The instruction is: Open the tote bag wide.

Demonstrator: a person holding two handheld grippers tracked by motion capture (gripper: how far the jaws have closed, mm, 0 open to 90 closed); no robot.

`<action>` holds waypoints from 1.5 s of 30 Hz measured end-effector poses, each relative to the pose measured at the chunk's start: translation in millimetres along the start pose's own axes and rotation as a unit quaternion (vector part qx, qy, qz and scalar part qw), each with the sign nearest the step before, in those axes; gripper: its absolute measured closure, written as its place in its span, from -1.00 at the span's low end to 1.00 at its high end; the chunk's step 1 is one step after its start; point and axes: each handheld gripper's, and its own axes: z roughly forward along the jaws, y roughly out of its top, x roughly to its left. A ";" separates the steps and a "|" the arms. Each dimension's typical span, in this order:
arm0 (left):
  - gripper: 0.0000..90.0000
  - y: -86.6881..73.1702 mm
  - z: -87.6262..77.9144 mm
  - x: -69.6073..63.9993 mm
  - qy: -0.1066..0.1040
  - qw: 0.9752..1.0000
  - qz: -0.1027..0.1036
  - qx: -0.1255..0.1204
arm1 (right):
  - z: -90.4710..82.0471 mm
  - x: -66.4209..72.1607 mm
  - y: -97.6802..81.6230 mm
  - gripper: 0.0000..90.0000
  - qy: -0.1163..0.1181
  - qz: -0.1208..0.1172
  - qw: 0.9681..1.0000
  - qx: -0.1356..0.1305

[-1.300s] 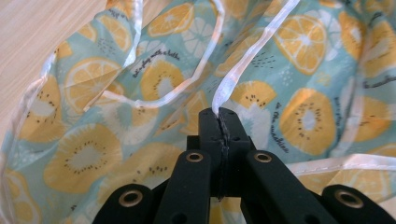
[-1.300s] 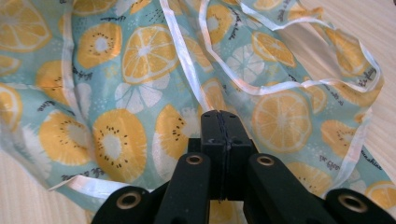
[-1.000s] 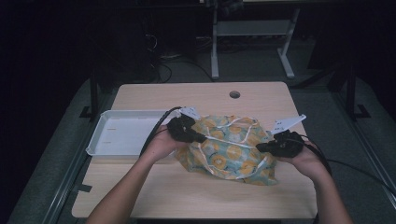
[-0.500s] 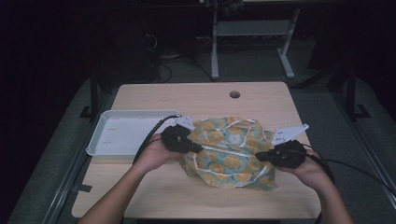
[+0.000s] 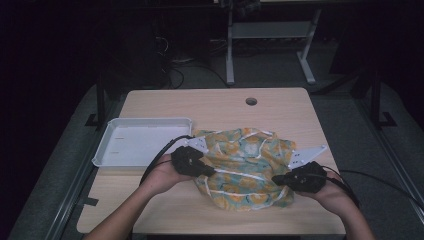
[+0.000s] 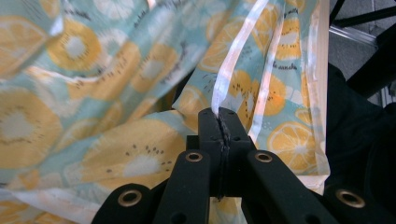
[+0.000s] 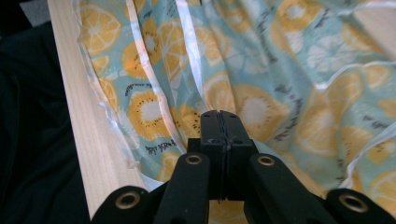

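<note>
High view first: nearest the camera, a person's two forearms come in over the near edge of a pale wooden table point(image 5: 165, 215), one gripper in each hand. Between the hands lies a crumpled fruit-print cloth point(image 5: 247, 165), teal with orange and kiwi slices and white trim, spread over the middle of the tabletop and bunched toward the near right. To its left, just beside the left hand, sits a white tray point(image 5: 112, 155) close to the table's left edge. Farther back the wood is bare up to a round cable hole point(image 5: 251, 101) near the far edge. Beyond that the room is dark: grey floor, a white metal stand point(image 5: 272, 45) and loose cables behind the table.

There is free tabletop behind the cloth and a narrower strip in front of it; on the right the cloth reaches near the table's edge.

The left gripper point(image 5: 200, 167) sits at the cloth's left border. In the left gripper view its jaws are pressed together, pinching a white-trimmed fold of the cloth point(image 6: 140, 93). The right gripper point(image 5: 281, 179) sits at the cloth's near right corner. In the right gripper view its jaws are likewise closed tight, with the cloth point(image 7: 261, 70) caught between them beside the table's wooden edge point(image 7: 79, 116).
</note>
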 end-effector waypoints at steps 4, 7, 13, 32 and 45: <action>0.99 -6.6 6.8 -0.8 -0.007 1.000 -0.004 0.008 | 6.5 2.1 -2.4 0.97 0.008 0.000 1.000 0.013; 0.98 -10.1 10.5 -2.0 -0.013 1.000 -0.005 0.011 | 9.8 4.3 -5.2 0.97 0.013 0.003 1.000 0.017; 0.98 -14.9 16.2 -5.3 -0.020 0.999 -0.002 0.029 | 11.6 9.4 -8.5 0.97 0.019 0.004 0.999 0.030; 0.97 -32.5 19.8 -26.3 -0.049 0.998 -0.007 0.042 | 30.7 15.3 -16.7 0.97 0.037 -0.005 0.998 0.051; 0.97 -38.4 35.3 -13.5 -0.002 0.997 0.009 0.080 | 43.2 10.3 -21.4 0.97 0.041 0.001 0.997 0.064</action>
